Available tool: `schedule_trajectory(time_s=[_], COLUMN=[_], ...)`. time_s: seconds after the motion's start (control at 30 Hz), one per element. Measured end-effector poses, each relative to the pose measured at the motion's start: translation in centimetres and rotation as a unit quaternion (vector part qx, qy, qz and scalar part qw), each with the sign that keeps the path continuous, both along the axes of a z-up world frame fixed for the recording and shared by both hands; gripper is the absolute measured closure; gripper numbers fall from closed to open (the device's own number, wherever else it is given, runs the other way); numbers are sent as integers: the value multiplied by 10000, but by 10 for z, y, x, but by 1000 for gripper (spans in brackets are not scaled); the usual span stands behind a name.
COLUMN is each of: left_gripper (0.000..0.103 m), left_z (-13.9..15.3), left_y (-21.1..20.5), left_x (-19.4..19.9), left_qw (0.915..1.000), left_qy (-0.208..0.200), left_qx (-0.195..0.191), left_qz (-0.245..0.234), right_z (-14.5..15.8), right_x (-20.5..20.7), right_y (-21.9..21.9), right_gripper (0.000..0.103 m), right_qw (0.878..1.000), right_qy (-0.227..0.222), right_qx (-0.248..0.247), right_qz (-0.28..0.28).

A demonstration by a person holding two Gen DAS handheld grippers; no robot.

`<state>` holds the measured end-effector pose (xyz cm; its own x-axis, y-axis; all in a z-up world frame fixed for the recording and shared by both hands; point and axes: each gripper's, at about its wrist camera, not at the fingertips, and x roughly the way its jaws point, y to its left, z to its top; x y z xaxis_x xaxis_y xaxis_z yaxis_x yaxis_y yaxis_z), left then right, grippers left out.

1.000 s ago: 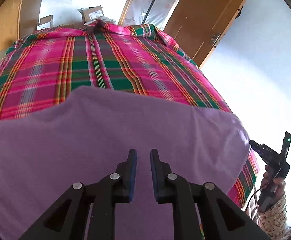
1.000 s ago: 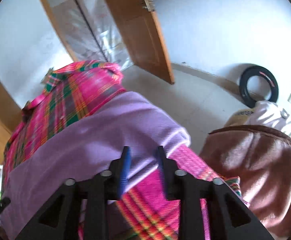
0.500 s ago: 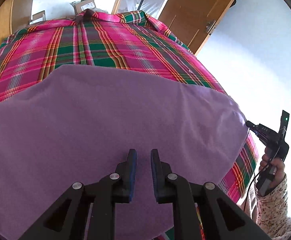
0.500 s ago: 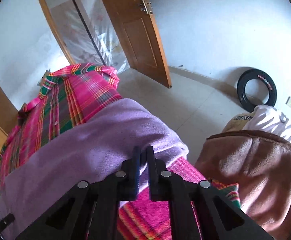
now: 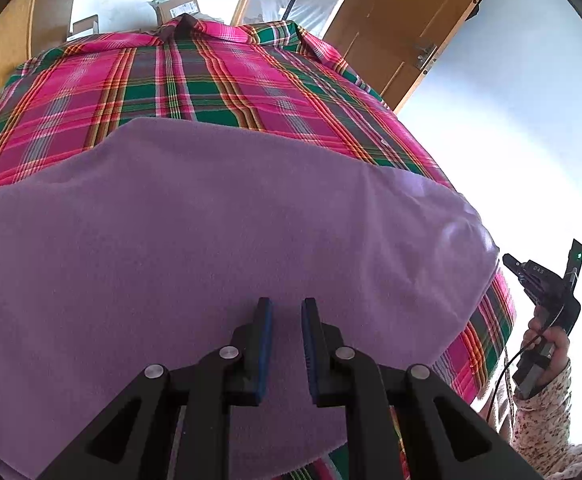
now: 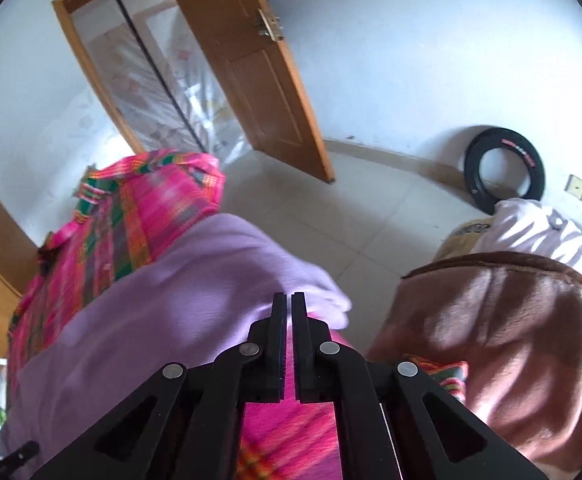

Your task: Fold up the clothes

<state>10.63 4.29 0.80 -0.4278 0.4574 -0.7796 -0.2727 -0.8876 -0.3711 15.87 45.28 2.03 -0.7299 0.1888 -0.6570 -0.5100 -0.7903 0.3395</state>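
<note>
A purple garment [image 5: 227,240] lay spread flat across the near half of a pink-and-green plaid cloth [image 5: 195,84], its far edge running from about nine o'clock to three o'clock in the left wrist view and its right corner rounding down toward four o'clock. What lay under the plaid could not be made out. The left tongs [image 5: 287,312] hovered over the near hem at six o'clock, fingers parted with a clear gap and nothing between them. The right tongs [image 6: 289,304] sat at the garment's right corner, fingers drawn almost together; a slim gap showed, and whether any purple fabric was pinched there could not be told. A brown blanket [image 6: 503,344] lay just beside that corner at four o'clock, and a tyre [image 6: 505,170] leaned against the wall at two o'clock.

The garment looked flat and single-layered, which would fit a piece awaiting a fold as well as one already folded and smoothed. If a fold was in hand, doing it well probably meant gripping both near corners at matching depth, catching only the purple layer and not the plaid beneath, then keeping the edge taut and level so the fold line stayed straight.
</note>
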Motion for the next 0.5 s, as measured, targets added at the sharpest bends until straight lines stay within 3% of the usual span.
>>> schedule_trajectory(time_s=[0.17,0.43,0.5], left_gripper=[88,88,88], left_z=[-1,-3,-4], left_y=[-7,-32,-37], left_x=[5,20,22], left_qw=[9999,9994,9992], left_qy=[-14,-13,-23], left_qx=[95,314,376], left_qz=[50,110,129], right_z=[1,2,8], right_x=[-17,-6,-6], right_y=[-35,-48,-62], right_gripper=[83,80,80], right_qw=[9961,9952,9940], right_qy=[-133,-479,-301], right_qx=[385,644,713], right_qz=[776,567,770])
